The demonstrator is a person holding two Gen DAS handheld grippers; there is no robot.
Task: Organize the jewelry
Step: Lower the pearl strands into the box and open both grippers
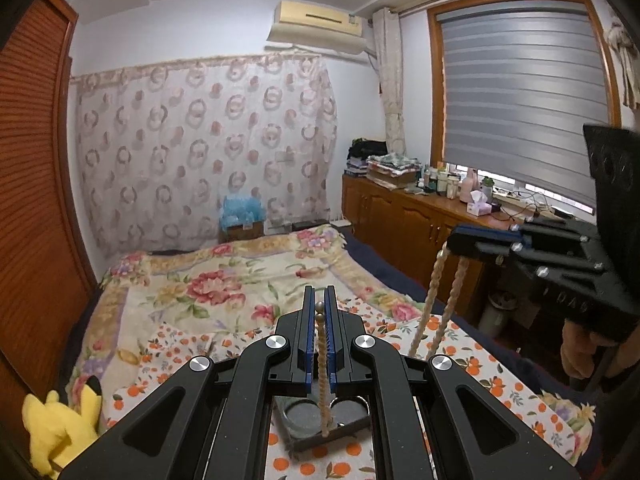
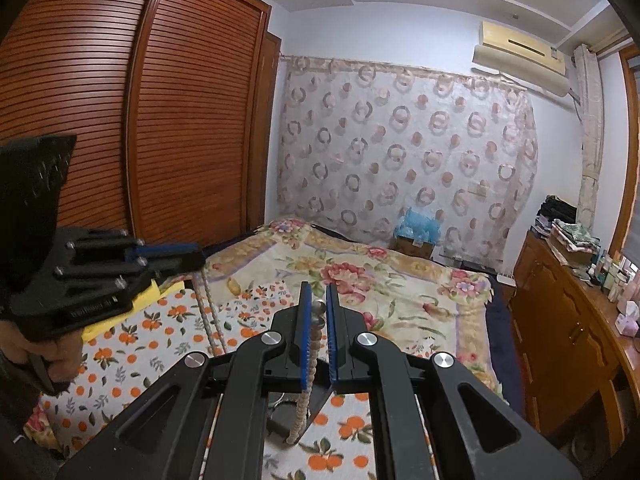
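Observation:
A cream beaded necklace (image 1: 322, 360) with small metal end balls is lifted above the bed. My left gripper (image 1: 319, 292) is shut on one end of it, and the strand hangs down toward a grey jewelry tray (image 1: 304, 436) with round hollows. My right gripper (image 2: 319, 290) is shut on another part of the necklace (image 2: 312, 352). In the left wrist view the right gripper (image 1: 454, 240) is up at the right with two strands (image 1: 434, 292) hanging from it. The right wrist view shows the left gripper (image 2: 200, 256) at the left, with strands (image 2: 208, 312) hanging below it.
The tray lies on an orange-print cloth (image 1: 480, 360) over a floral blanket (image 1: 224, 280) on the bed. A yellow plush toy (image 1: 60, 420) sits at the near left. A wooden cabinet (image 1: 400, 220) with bottles lines the right side, and a slatted wardrobe (image 2: 120, 120) the left.

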